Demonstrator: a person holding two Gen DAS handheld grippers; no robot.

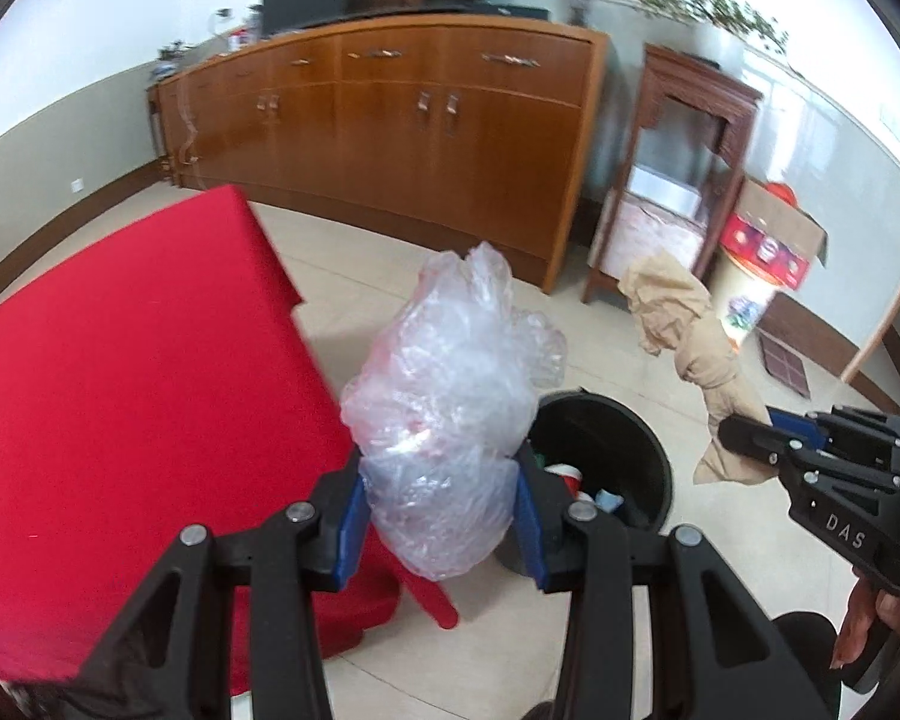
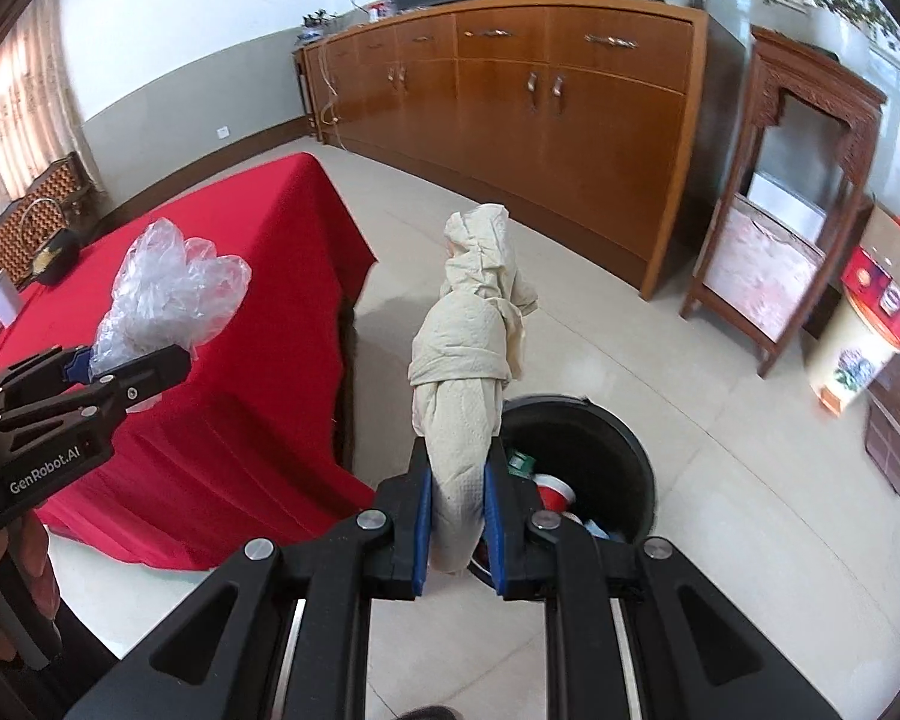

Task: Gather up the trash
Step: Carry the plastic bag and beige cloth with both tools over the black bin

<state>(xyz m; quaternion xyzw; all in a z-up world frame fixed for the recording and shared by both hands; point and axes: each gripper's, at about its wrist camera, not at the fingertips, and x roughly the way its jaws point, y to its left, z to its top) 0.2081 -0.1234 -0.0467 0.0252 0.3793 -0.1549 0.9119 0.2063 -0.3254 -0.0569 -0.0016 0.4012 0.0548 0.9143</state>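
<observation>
My left gripper is shut on a crumpled clear plastic bag, held in the air beside the table and above the near rim of a black trash bin. My right gripper is shut on a twisted wad of beige paper towel, held above the bin. The bin stands on the floor and holds a red cup and other scraps. Each gripper shows in the other's view: the right one with the paper, the left one with the bag.
A table with a red cloth stands left of the bin. A long wooden sideboard lines the far wall, with a carved wooden stand and a cardboard box to its right. A dark bag lies on the table's far end.
</observation>
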